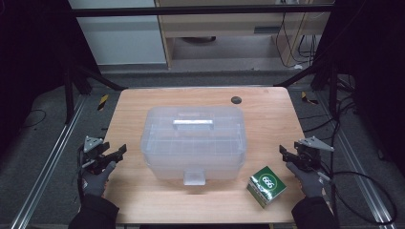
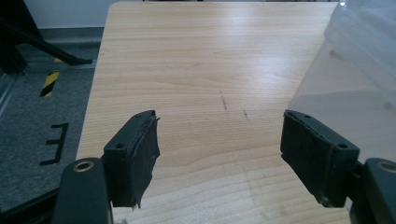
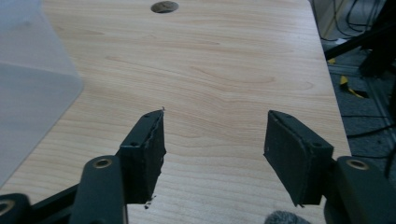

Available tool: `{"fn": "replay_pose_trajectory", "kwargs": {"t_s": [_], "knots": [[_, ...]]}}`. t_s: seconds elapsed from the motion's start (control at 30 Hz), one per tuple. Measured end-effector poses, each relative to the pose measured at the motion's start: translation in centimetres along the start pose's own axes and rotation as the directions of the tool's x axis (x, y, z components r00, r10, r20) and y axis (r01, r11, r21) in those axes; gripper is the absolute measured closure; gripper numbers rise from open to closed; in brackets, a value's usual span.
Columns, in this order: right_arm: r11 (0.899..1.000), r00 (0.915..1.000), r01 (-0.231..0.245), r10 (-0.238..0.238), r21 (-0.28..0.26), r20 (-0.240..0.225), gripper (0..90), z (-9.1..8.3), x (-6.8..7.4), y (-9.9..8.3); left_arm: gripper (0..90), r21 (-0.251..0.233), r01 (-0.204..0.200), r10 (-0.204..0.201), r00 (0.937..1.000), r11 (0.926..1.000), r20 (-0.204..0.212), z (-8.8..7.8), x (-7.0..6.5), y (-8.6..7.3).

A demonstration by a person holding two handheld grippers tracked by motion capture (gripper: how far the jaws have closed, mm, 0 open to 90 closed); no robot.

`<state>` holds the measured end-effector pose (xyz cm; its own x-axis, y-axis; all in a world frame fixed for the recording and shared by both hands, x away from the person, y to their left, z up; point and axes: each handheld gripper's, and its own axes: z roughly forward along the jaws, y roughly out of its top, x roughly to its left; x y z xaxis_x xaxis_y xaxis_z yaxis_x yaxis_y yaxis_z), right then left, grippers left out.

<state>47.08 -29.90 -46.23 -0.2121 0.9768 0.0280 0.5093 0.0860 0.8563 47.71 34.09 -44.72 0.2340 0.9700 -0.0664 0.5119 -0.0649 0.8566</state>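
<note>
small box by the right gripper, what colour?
The small cardboard box is green with white print; high view shows it best.

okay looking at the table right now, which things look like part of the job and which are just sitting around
Likely part of the job (a guess):
clear plastic box, lid shut
green carton by the right gripper
left gripper, open like the right

Just there:
dark hole in the table
floor cables

A lab test bay: a wooden table (image 1: pixel 267 114) inside a black metal frame (image 1: pixel 200 10), floor rails (image 1: pixel 45 167), hazard tape (image 1: pixel 102 101) and loose cables (image 1: pixel 367 179).
</note>
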Motion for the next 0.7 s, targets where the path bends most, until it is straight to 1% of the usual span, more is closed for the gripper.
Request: {"fn": "replay_pose_trajectory", "kwargs": {"t_s": [0.07,0.1,0.17,0.23,0.27,0.3,0.37,0.4,0.43,0.47,0.5,0.57,0.6,0.7], "knots": [[1.000,1.0000,0.000,0.000,-0.005,-0.003,37.5,-0.1,0.0,0.0,27.3,0.004,-0.005,0.005,1.0000,1.0000,0.005,0.0,0.0,0.1],[1.000,0.9999,0.003,-0.003,0.001,-0.011,36.4,-0.1,-0.1,0.0,27.1,0.006,-0.010,0.010,0.9997,0.9999,0.021,0.0,-0.1,0.1],[1.000,0.9997,0.018,-0.018,0.007,-0.014,35.6,-0.1,0.0,-0.1,25.3,0.009,-0.034,0.033,0.9989,0.9994,0.033,-0.3,-0.4,0.4],[1.000,0.9997,0.019,-0.019,0.013,-0.018,35.6,0.0,0.1,-0.1,24.8,0.010,-0.038,0.038,0.9986,0.9992,0.037,-0.4,-0.5,0.5],[1.000,0.9995,0.026,-0.026,0.012,-0.019,35.4,0.0,0.2,-0.1,24.8,0.007,-0.045,0.045,0.9981,0.9990,0.043,-0.5,-0.6,0.7],[0.999,0.9989,0.040,-0.040,0.021,-0.026,35.2,0.1,0.4,0.0,22.8,0.004,-0.053,0.053,0.9977,0.9986,0.042,-0.7,-0.7,1.0],[0.999,0.9987,0.044,-0.043,0.027,-0.028,34.9,0.1,0.6,0.1,23.3,0.005,-0.059,0.059,0.9971,0.9982,0.047,-0.8,-0.7,1.1],[0.998,0.9981,0.051,-0.050,0.023,-0.035,35.0,0.1,1.0,0.2,23.9,0.004,-0.060,0.059,0.9967,0.9982,0.055,-0.9,-0.7,1.3],[0.998,0.9981,0.051,-0.050,0.023,-0.035,35.0,0.1,1.0,0.2,23.9,0.002,-0.061,0.061,0.9961,0.9981,0.065,-1.0,-0.7,1.5],[0.998,0.9974,0.058,-0.057,0.025,-0.044,35.0,0.1,1.1,0.2,24.6,-0.006,-0.063,0.063,0.9960,0.9980,0.062,-1.1,-0.8,1.7],[0.996,0.9958,0.081,-0.079,0.030,-0.046,35.1,0.2,1.4,0.2,26.6,-0.028,-0.068,0.069,0.9960,0.9973,0.056,-1.3,-0.9,1.9],[0.995,0.9951,0.090,-0.089,0.032,-0.043,35.3,0.3,1.5,0.2,29.1,-0.044,-0.077,0.079,0.9961,0.9961,0.040,-1.4,-1.1,2.2],[0.996,0.9953,0.088,-0.087,0.032,-0.043,35.3,0.3,1.6,0.2,28.9,-0.055,-0.085,0.087,0.9957,0.9949,0.033,-1.5,-1.1,2.3],[0.996,0.9951,0.090,-0.088,0.029,-0.045,35.3,0.3,1.5,0.2,29.2,-0.063,-0.094,0.096,0.9950,0.9936,0.028,-1.6,-1.1,2.4]]}}
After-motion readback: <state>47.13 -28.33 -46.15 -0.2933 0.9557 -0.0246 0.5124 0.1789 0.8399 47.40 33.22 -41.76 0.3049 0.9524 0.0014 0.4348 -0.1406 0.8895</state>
